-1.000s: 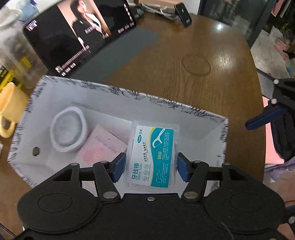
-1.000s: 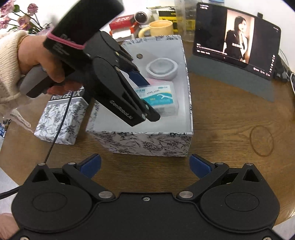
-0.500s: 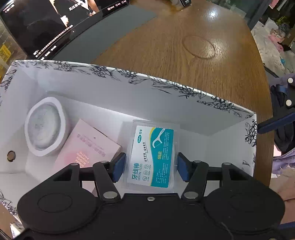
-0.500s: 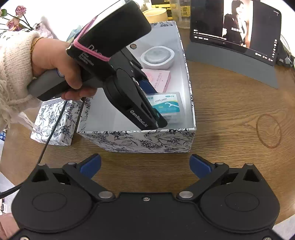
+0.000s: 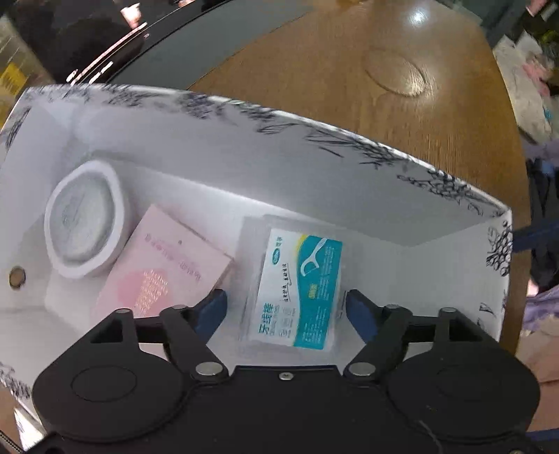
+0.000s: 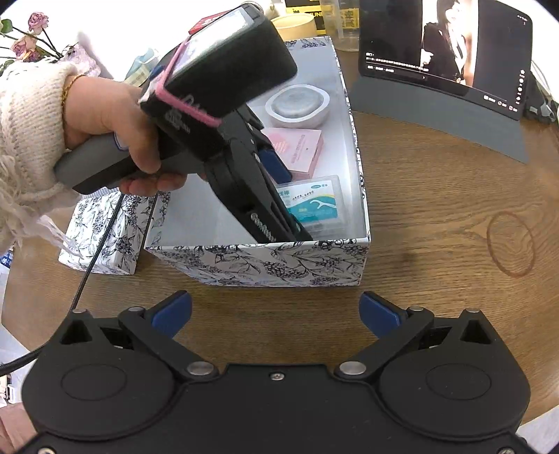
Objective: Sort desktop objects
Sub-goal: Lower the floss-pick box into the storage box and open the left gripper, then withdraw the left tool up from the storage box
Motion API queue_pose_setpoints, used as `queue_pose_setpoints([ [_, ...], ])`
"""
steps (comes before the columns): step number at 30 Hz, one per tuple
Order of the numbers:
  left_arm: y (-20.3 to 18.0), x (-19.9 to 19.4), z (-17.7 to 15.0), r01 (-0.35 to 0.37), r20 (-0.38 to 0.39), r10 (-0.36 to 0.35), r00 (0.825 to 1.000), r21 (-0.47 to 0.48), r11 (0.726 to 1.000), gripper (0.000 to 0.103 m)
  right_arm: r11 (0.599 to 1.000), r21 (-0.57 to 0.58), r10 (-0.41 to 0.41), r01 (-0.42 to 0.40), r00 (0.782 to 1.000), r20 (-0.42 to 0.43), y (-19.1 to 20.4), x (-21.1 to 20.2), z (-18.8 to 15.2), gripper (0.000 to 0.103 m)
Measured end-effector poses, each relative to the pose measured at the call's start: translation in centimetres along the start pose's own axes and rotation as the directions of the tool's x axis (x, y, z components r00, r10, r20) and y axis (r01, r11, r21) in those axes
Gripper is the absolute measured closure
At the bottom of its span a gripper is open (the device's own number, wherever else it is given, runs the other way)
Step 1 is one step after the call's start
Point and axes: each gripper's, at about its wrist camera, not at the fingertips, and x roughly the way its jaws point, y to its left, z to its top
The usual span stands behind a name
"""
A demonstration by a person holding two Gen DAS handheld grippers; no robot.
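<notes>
A clear dental floss box with a teal and white label lies flat on the floor of the white flower-patterned storage box. My left gripper is down inside the storage box, open, with a small gap between each blue pad and the floss box. Beside the floss box are a pink carton and a white round container. From the right wrist, the left gripper reaches over the floss box in the storage box. My right gripper is open and holds nothing, above bare wood in front of it.
A tablet on a grey stand plays video behind the storage box. A smaller patterned box sits to its left, under a hand in a cream sleeve. A yellow mug and dried roses stand at the back.
My left gripper lowered the floss box into the storage box, then its fingers spread and let go. The right gripper has drawn a little closer to the storage box.
</notes>
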Motion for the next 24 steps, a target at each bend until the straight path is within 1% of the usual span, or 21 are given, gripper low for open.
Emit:
queue_pose_setpoints([
  [2,0.5,-0.8,-0.5,0.009,0.015,-0.009,1.0,-0.034,0.999,0.022,1.0,-0.003,0.0,0.0,1.0,0.002,0.0,-0.2,-0.1,0.0],
  [3,0.6,-1.5,-0.8,-0.005,0.038,0.007,0.999,-0.044,0.999,0.015,1.0,-0.004,-0.001,0.001,1.0,0.004,0.0,-0.3,-0.2,0.0],
  [4,0.8,-2.2,-1.1,-0.028,0.063,0.031,0.998,-0.053,0.998,0.011,1.0,-0.006,-0.001,0.001,1.0,0.006,0.0,-0.3,-0.3,0.0],
  [5,0.9,-3.1,-1.4,-0.044,0.087,0.05,0.995,-0.068,0.997,0.002,1.0,-0.01,-0.003,0.003,1.0,0.009,0.1,-0.5,-0.3,0.0],
  [6,1.1,-4.0,-1.7,-0.058,0.111,0.068,0.991,-0.085,0.995,0.0,1.0,-0.013,-0.003,0.004,1.0,0.012,0.1,-0.6,-0.4,0.0],
  [9,1.5,-6.9,-3.0,-0.072,0.186,0.104,0.977,-0.169,0.983,0.0,1.0,-0.019,0.002,-0.002,1.0,0.026,0.3,-0.9,-0.7,0.0],
  [11,1.1,-8.5,-3.3,-0.085,0.235,0.14,0.962,-0.231,0.969,0.0,1.0,-0.027,0.009,-0.008,0.999,0.034,0.5,-1.2,-1.0,0.0],
  [12,0.9,-9.5,-3.8,-0.095,0.263,0.166,0.951,-0.263,0.96,0.0,0.999,-0.032,0.01,-0.009,0.999,0.039,0.6,-1.3,-1.2,0.0],
  [14,0.7,-11.1,-3.5,-0.118,0.306,0.222,0.926,-0.324,0.939,0.0,0.999,-0.042,0.012,-0.01,0.999,0.049,0.8,-1.5,-1.7,0.0],
  [15,0.1,-11.9,-4.1,-0.129,0.325,0.251,0.912,-0.352,0.927,0.0,0.999,-0.047,0.013,-0.011,0.999,0.053,1.0,-1.7,-1.9,0.0],
  [16,-0.3,-12.5,-4.5,-0.132,0.344,0.269,0.9,-0.372,0.919,0.0,0.999,-0.051,0.014,-0.011,0.998,0.057,1.1,-1.9,-2.2,0.0],
  [17,-0.4,-12.7,-5.1,-0.13,0.358,0.278,0.891,-0.387,0.913,0.0,0.998,-0.055,0.016,-0.013,0.998,0.062,1.2,-2.1,-2.5,0.0],
  [19,-1.4,-13.2,-5.8,-0.13,0.368,0.299,0.88,-0.418,0.899,0.0,0.998,-0.06,0.019,-0.014,0.997,0.08,1.6,-2.6,-3.3,0.0],
  [22,-3.3,-13.8,-7.7,-0.151,0.366,0.34,0.866,-0.457,0.876,0.0,0.998,-0.066,0.021,-0.013,0.993,0.114,2.0,-3.6,-4.4,0.0],
  [24,-4.6,-14.9,-9.3,-0.166,0.368,0.367,0.854,-0.476,0.863,0.0,0.998,-0.065,0.022,-0.014,0.991,0.134,2.3,-4.3,-5.2,0.0],
])
